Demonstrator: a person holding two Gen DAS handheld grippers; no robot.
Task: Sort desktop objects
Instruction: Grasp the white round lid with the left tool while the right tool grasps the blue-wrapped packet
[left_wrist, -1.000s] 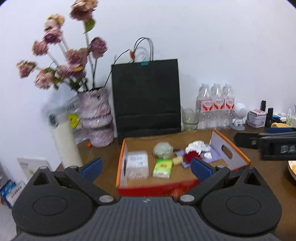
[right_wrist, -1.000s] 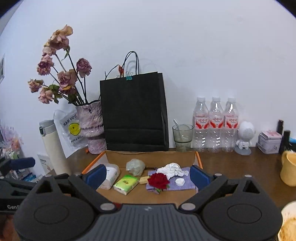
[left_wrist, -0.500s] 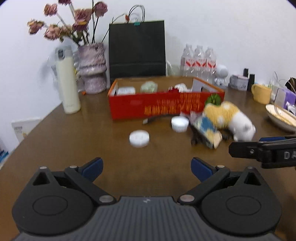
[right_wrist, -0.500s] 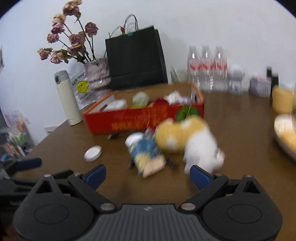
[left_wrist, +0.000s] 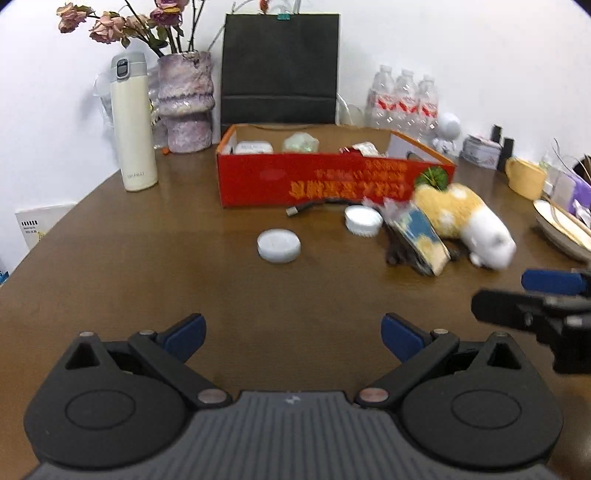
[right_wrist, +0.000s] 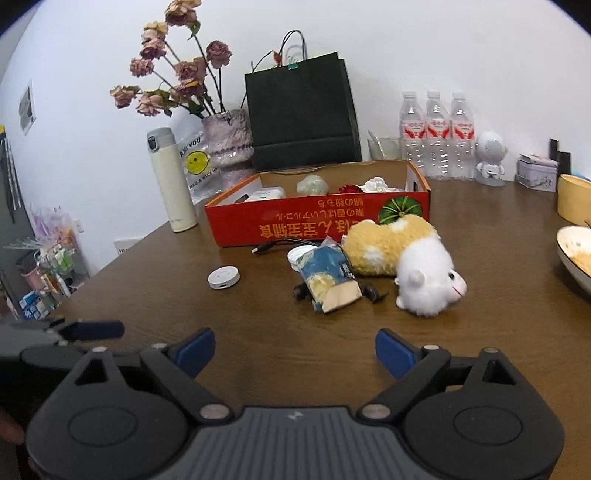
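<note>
A red cardboard box (left_wrist: 332, 181) (right_wrist: 317, 221) stands mid-table holding several small items. In front of it lie a yellow-and-white plush toy (right_wrist: 402, 258) (left_wrist: 461, 221), a blue snack packet (right_wrist: 328, 282) (left_wrist: 421, 236), a white round case (right_wrist: 223, 277) (left_wrist: 279, 245), a white lid (left_wrist: 364, 220), a black cable (right_wrist: 280, 244) and dark hair clips (right_wrist: 371, 291). My left gripper (left_wrist: 291, 332) is open and empty over bare table, short of the round case. My right gripper (right_wrist: 293, 349) is open and empty, short of the packet.
At the back stand a cream flask (left_wrist: 133, 125), a vase of dried roses (left_wrist: 184, 99), a black paper bag (left_wrist: 280, 70), water bottles (left_wrist: 404, 99), a white robot figure (right_wrist: 489, 158) and a tin (right_wrist: 537, 177). A yellow mug (left_wrist: 526, 179) and a bowl (right_wrist: 574, 251) sit at the right.
Both grippers have pulled back and down from above the box to low over the near table. The loose objects in front of the box came into view. Both stayed open.
</note>
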